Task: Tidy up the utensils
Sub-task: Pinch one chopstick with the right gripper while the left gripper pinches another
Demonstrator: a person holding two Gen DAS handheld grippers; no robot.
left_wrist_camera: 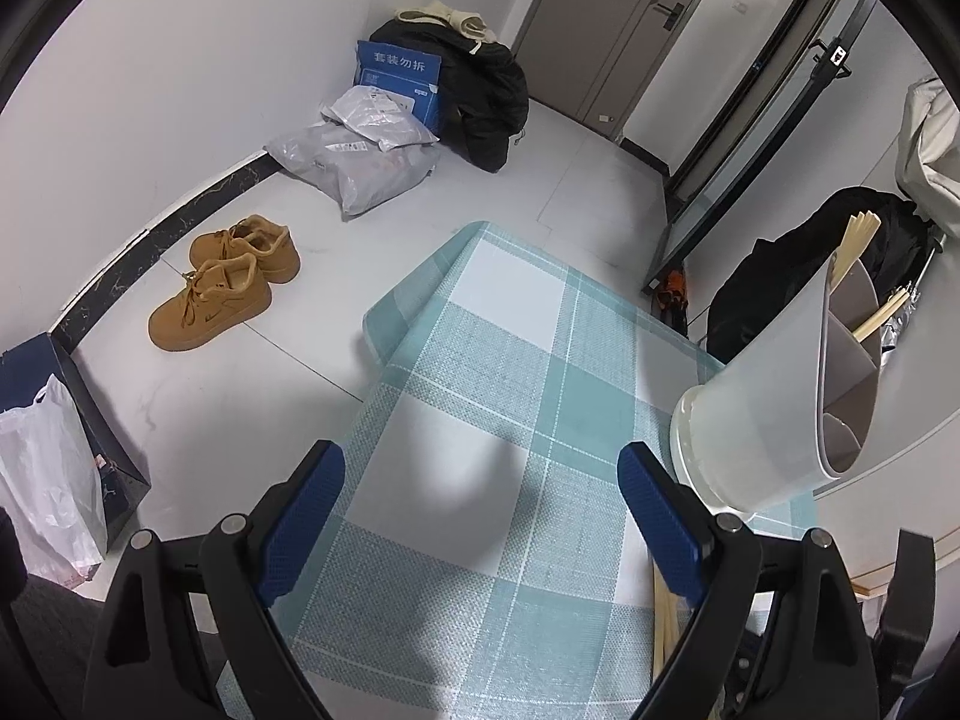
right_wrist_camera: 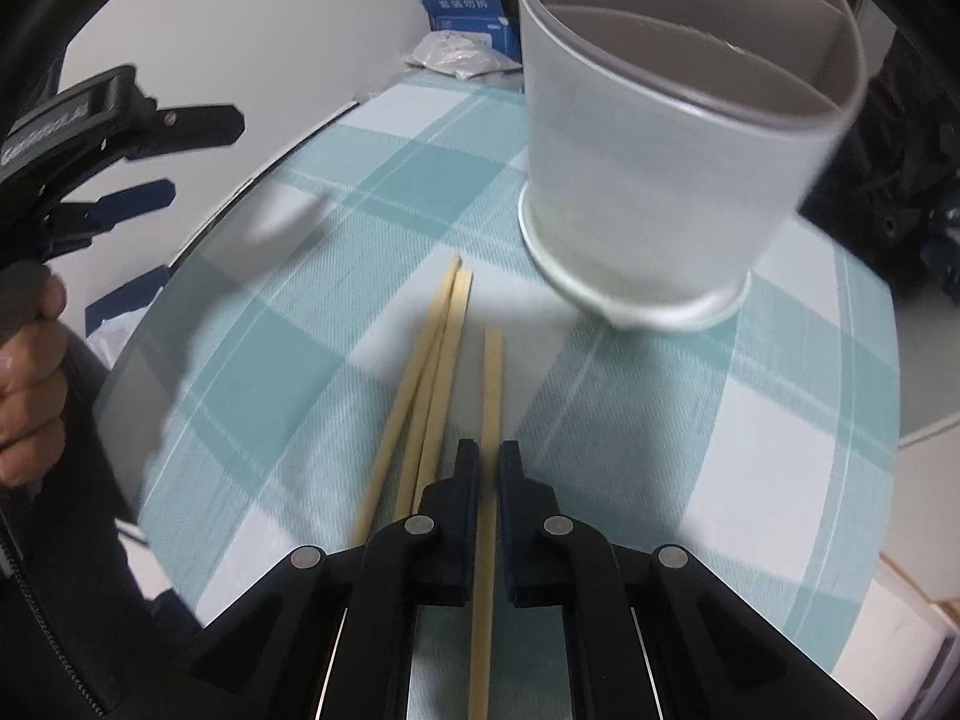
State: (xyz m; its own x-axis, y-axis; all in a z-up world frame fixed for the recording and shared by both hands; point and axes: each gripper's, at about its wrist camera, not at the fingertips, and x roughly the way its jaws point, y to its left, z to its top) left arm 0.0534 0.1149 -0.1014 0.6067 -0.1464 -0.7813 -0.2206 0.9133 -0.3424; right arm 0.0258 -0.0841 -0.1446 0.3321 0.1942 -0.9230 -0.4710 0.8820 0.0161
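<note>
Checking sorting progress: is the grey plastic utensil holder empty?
No. Pale wooden chopsticks already stand in the grey divided plastic utensil holder, poking above its rim.

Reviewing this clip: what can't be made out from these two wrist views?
- Right wrist view: the single wooden chopstick between the right gripper jaws runs off the bottom edge.
- Both views: the contents of the grey divided plastic utensil holder are hidden by its walls.
- Right wrist view: the left gripper is blurred.

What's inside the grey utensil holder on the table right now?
The utensil holder has divided compartments. Wooden chopsticks stick out of the far ones; the near compartment looks empty at the top, but its bottom is hidden by the wall.
</note>
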